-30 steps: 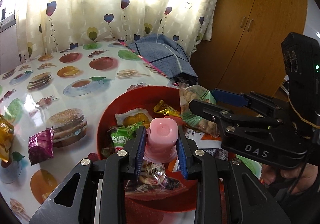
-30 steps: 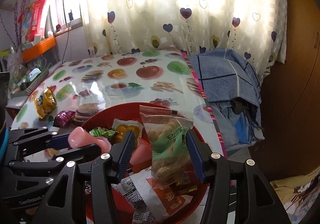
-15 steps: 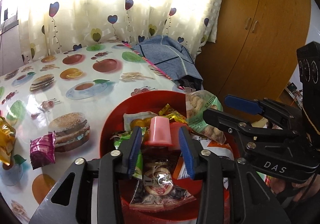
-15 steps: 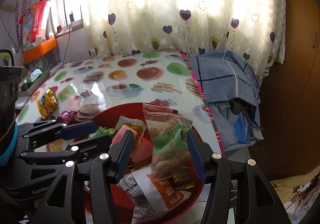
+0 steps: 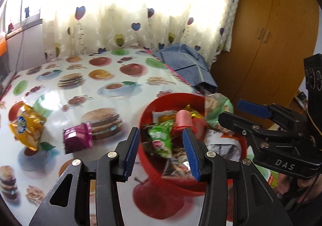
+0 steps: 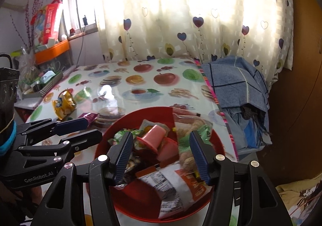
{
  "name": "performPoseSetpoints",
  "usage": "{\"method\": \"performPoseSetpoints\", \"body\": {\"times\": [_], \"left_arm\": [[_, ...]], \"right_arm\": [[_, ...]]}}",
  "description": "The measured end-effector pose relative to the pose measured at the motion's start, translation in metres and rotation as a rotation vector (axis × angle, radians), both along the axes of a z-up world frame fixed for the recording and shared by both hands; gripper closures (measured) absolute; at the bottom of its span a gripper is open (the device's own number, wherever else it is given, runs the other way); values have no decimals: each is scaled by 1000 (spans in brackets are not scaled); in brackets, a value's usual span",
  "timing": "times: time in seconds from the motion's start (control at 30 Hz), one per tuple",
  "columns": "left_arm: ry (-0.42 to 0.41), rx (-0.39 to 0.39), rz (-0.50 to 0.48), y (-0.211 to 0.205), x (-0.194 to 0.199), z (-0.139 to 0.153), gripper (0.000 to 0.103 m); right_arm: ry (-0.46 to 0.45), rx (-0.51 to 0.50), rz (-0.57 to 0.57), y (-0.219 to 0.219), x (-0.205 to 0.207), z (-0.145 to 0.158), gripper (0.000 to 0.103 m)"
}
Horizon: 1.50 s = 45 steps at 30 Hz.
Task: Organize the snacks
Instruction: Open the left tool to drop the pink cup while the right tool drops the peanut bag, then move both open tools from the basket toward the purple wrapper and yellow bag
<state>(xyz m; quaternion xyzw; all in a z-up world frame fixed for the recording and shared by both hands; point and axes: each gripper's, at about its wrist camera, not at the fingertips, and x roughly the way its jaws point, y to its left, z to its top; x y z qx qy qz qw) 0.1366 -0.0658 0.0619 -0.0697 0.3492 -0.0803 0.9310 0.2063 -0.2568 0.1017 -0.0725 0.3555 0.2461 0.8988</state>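
A red bowl (image 5: 150,105) (image 6: 120,123) near the table's edge holds several snacks. A pink jelly cup (image 5: 183,120) (image 6: 153,138) lies tipped in it beside a green packet (image 5: 161,137). A clear peanut bag (image 6: 191,131) leans on the bowl's right side. My left gripper (image 5: 162,153) (image 6: 93,129) hovers over the bowl's near left rim; its jaws are opening, with nothing between them. My right gripper (image 6: 161,157) (image 5: 229,110) hangs over the bowl, also opening. The peanut bag lies just past its right finger, not pinched.
A purple packet (image 5: 78,140) and a yellow snack bag (image 5: 26,125) lie on the fruit-print tablecloth (image 5: 112,85) left of the bowl. A blue cloth (image 6: 237,81) is draped past the table's right edge, by a wooden wardrobe (image 5: 271,44). Cluttered trays (image 6: 44,83) stand far left.
My left gripper let go of the pink cup, which now lies tipped in the bowl, then drew back and to the left. My right gripper widened off the peanut bag and drew back.
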Motion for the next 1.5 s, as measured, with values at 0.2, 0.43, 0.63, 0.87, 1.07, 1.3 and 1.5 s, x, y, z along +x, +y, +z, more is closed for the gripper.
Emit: {"method": "performPoseSetpoints", "body": {"times": [0.2,0.43,0.63,0.87,1.07,1.3,1.5], "left_arm": [[-1,59,123,19,-18,7,57],[1,83,207,42,-45,8,57],[14,99,278,64,-67,6,57],[22,87,329,87,-82,2,57],[39,79,346,99,-81,-4,57],[68,66,349,108,-74,-14,57],[96,55,344,114,-64,-25,57]], "right_arm": [[1,2,46,20,-14,3,44],[25,14,120,49,-32,-3,44],[52,5,203,81,-51,-14,43],[62,-8,273,109,-61,-17,43],[70,-20,297,122,-60,-20,43],[83,-37,313,134,-54,-24,43],[100,-46,321,143,-47,-31,43]]}}
